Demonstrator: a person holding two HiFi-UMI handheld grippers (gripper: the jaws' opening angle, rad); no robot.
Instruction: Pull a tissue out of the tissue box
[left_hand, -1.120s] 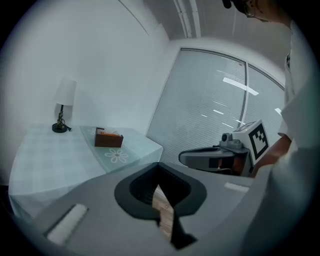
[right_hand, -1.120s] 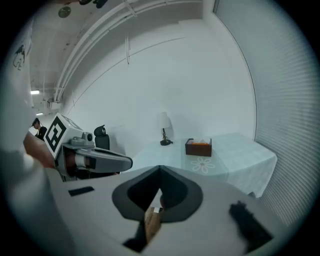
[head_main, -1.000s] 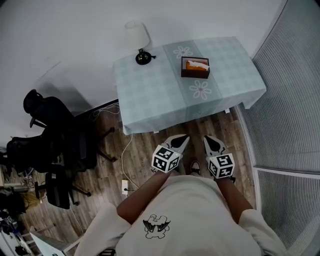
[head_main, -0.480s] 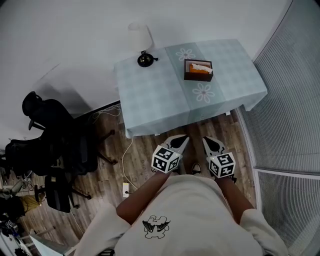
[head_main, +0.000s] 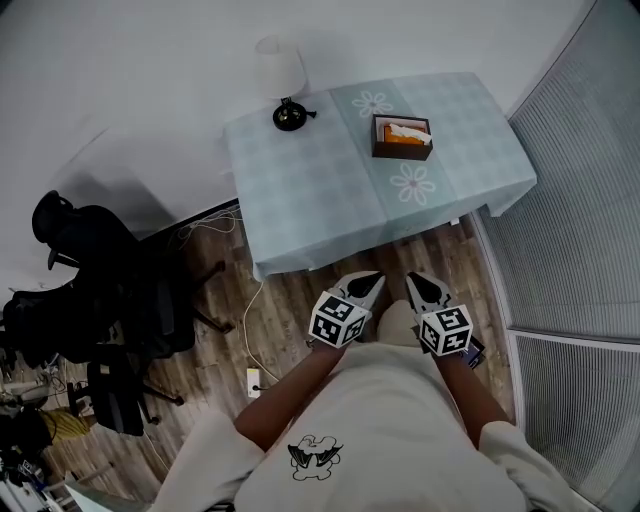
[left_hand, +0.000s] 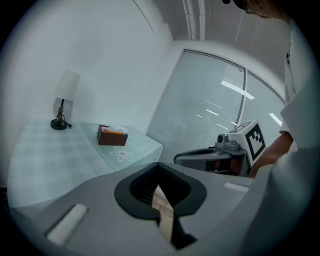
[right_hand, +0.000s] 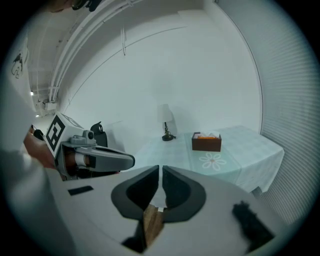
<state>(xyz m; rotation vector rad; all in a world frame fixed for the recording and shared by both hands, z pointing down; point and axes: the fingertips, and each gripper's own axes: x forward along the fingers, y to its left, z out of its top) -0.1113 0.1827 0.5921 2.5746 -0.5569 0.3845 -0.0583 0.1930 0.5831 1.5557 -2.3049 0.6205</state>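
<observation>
A brown tissue box (head_main: 403, 137) with white tissue at its top stands on the table's pale checked cloth (head_main: 310, 195), on the flowered strip. It also shows in the left gripper view (left_hand: 112, 136) and the right gripper view (right_hand: 206, 142), far ahead. My left gripper (head_main: 370, 285) and right gripper (head_main: 418, 283) are held side by side close to the person's body, over the wooden floor and short of the table's near edge. The jaws of both are shut with nothing between them (left_hand: 159, 167) (right_hand: 160, 170).
A small lamp (head_main: 283, 85) with a white shade stands at the table's far left corner. Black office chairs (head_main: 90, 290) crowd the left. A power strip (head_main: 251, 376) and its cable lie on the floor. A ribbed blind wall (head_main: 580, 200) runs along the right.
The person has stepped a little nearer the table, carrying both grippers along in front. The chairs have slid left in the picture. Both pairs of jaws stay shut.
</observation>
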